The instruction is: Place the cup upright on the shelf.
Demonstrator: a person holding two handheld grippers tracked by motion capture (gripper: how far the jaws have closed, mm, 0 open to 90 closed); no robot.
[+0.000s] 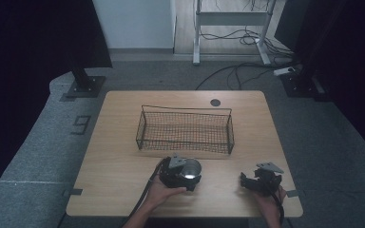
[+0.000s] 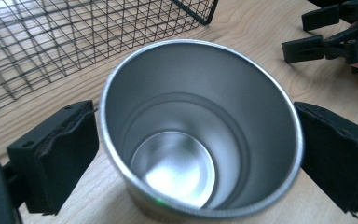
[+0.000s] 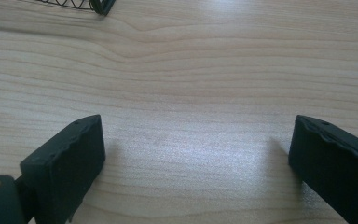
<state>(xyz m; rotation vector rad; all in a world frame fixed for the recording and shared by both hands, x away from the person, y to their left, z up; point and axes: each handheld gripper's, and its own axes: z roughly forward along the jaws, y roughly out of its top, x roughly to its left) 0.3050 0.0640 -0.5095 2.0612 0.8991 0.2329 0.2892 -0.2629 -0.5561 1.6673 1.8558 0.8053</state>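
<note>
Steel cup (image 2: 200,135) upright on desk (image 1: 123,156), just before wire basket (image 1: 185,130) — bracketed by left tongs (image 2: 198,154), pads at rim, grip uncertain. Right tongs (image 3: 193,158) wide apart, empty.

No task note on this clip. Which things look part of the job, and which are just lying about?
In play, judging by position:
- steel cup, empty, between the left gripper jaws
- wire basket, empty, just behind the cup
- right gripper, open over bare table

Lying about:
- floor cables
- desk frame
</note>
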